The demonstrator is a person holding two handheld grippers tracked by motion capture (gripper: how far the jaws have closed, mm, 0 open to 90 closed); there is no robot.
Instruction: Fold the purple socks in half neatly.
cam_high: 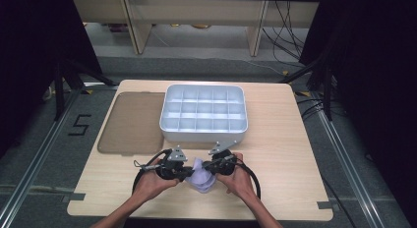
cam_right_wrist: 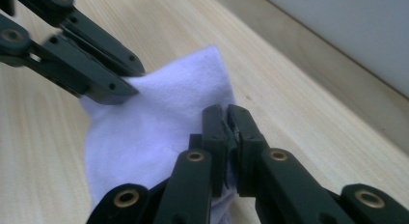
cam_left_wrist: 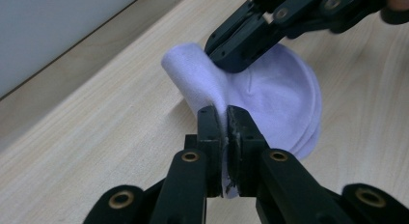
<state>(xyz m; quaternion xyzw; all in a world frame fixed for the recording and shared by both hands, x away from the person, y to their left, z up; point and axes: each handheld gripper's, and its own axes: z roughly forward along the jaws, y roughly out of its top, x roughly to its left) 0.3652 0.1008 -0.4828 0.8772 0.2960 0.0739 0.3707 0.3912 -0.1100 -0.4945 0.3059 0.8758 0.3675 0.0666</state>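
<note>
My left gripper (cam_left_wrist: 225, 119) covers the pinched fold of the lilac cloth (cam_left_wrist: 284, 96); my right gripper (cam_right_wrist: 226, 119) hides its edge, and the cloth's bottom is cut off.

Lilac cloth (cam_high: 201, 176) between both tools

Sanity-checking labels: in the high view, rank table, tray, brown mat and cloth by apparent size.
1. Table
2. Tray and brown mat: too alike in area to rank
3. Cloth, partly covered by both grippers
</note>
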